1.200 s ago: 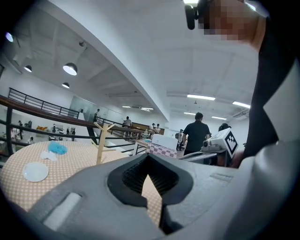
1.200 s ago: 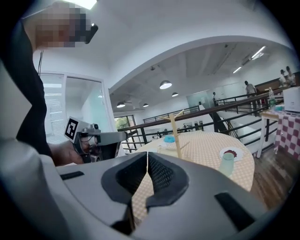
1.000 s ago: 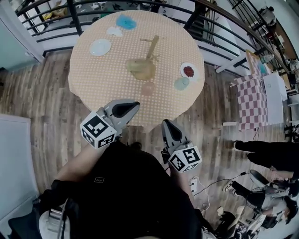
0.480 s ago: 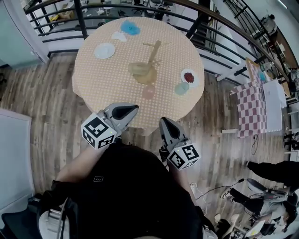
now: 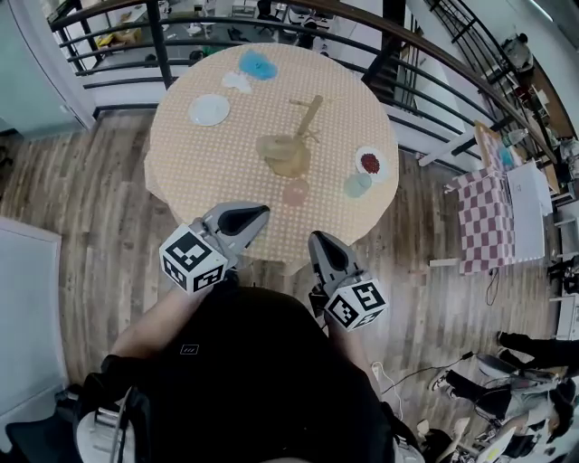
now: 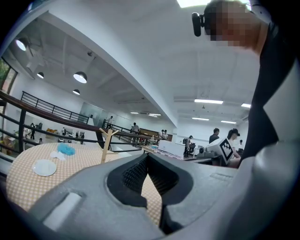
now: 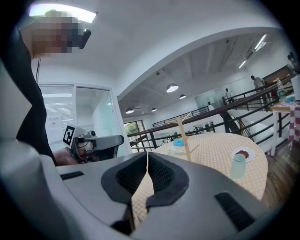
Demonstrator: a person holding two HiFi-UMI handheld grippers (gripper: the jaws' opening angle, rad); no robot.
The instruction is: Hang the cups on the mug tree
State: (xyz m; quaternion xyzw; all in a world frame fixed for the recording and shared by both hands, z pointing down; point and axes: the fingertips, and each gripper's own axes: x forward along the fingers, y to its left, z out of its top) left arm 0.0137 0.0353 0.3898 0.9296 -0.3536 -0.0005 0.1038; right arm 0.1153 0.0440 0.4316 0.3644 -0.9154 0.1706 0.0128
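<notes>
Your left tongs (image 5: 263, 211) are clenched: in the left gripper view the ribbed pads meet with nothing between them. Your right tongs (image 5: 317, 238) are clenched just the same, pad against pad and empty. From the head view both sit close in front of your body, side by side but apart, their tips showing against the near edge of the round bench (image 5: 194, 158), which wears a tan checked cloth. The wooden mug tree (image 5: 294, 149) stands upright near the middle of that bench, well ahead of both tongs. A pink cup (image 5: 296, 192) stands on the cloth just in front of the tree's base, on your side of it. A pale green cup (image 5: 357, 184) stands further to the right, just beside a small white plate with something red on it (image 5: 370, 163). Toward the far left of the bench lies an empty white plate (image 5: 209, 110), and beyond it a small white scrap (image 5: 237, 81) and a blue crumpled thing (image 5: 258, 65) near the far edge. Behind the bench runs a dark metal railing (image 5: 271, 23), and the floor (image 5: 81, 190) around it is wooden planking.
</notes>
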